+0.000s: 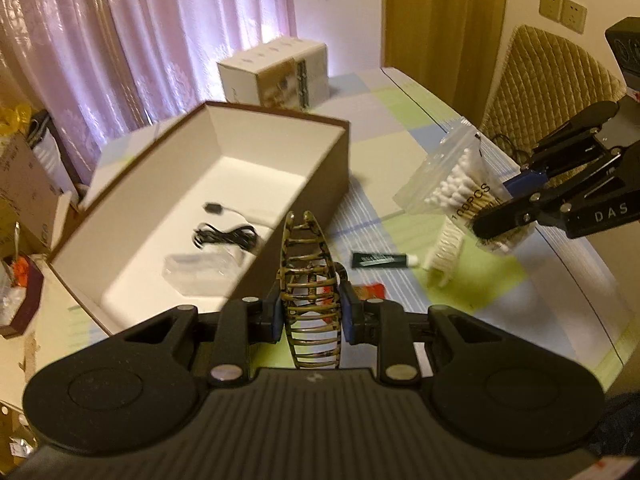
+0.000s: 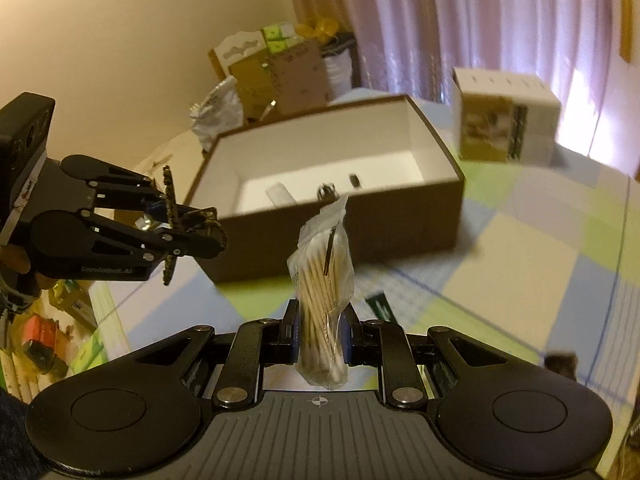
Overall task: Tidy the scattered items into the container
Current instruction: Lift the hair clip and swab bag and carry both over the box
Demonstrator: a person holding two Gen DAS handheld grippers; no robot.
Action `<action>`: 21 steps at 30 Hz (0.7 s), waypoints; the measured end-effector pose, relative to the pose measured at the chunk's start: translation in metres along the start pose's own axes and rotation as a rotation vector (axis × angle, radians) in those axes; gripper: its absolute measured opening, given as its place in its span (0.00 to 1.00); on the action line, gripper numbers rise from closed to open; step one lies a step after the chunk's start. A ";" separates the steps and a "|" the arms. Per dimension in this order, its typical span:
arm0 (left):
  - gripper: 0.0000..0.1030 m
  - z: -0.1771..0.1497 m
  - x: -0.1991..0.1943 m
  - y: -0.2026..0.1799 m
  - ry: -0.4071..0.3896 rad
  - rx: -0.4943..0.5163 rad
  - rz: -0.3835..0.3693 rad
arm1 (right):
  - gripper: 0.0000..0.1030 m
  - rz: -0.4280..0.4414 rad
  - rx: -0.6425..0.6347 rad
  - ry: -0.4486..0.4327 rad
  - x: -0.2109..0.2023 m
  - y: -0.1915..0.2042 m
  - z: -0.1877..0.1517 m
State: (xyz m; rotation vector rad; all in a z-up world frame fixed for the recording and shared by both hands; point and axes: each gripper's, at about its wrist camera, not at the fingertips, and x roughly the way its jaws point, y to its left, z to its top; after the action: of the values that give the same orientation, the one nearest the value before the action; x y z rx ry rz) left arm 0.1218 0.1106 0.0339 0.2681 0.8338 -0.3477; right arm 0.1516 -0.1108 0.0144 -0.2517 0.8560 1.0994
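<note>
My left gripper (image 1: 312, 316) is shut on a tortoiseshell hair claw clip (image 1: 310, 256), held upright just in front of the open brown box (image 1: 320, 184). The box's white inside holds a black cable (image 1: 226, 236) and a clear plastic piece (image 1: 200, 268). My right gripper (image 2: 320, 340) is shut on a clear bag of cotton swabs (image 2: 324, 272), lifted above the table in front of the box (image 2: 360, 224). In each view the other gripper shows too: the right gripper (image 1: 504, 208) with the swab bag (image 1: 456, 184), and the left gripper (image 2: 188, 224) with the clip (image 2: 170, 216).
A dark green tube (image 1: 380, 260) and a red packet (image 1: 372, 290) lie on the checked tablecloth right of the box. A white carton (image 1: 276, 76) stands behind the box. A quilted chair back (image 1: 548, 80) sits at the table's right edge. Cardboard boxes and bags (image 2: 276, 68) crowd the left side.
</note>
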 end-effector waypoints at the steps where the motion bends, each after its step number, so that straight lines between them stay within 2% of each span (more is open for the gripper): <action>1: 0.22 0.002 -0.001 0.003 -0.005 0.000 0.005 | 0.16 0.001 -0.008 -0.003 0.002 0.001 0.004; 21: 0.22 0.043 -0.004 0.066 -0.082 -0.007 0.096 | 0.16 -0.021 -0.087 -0.114 0.019 0.000 0.088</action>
State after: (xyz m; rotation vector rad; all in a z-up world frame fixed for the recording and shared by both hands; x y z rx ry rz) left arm 0.1752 0.1552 0.0708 0.2846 0.7383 -0.2646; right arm 0.1971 -0.0475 0.0596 -0.2677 0.7033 1.1220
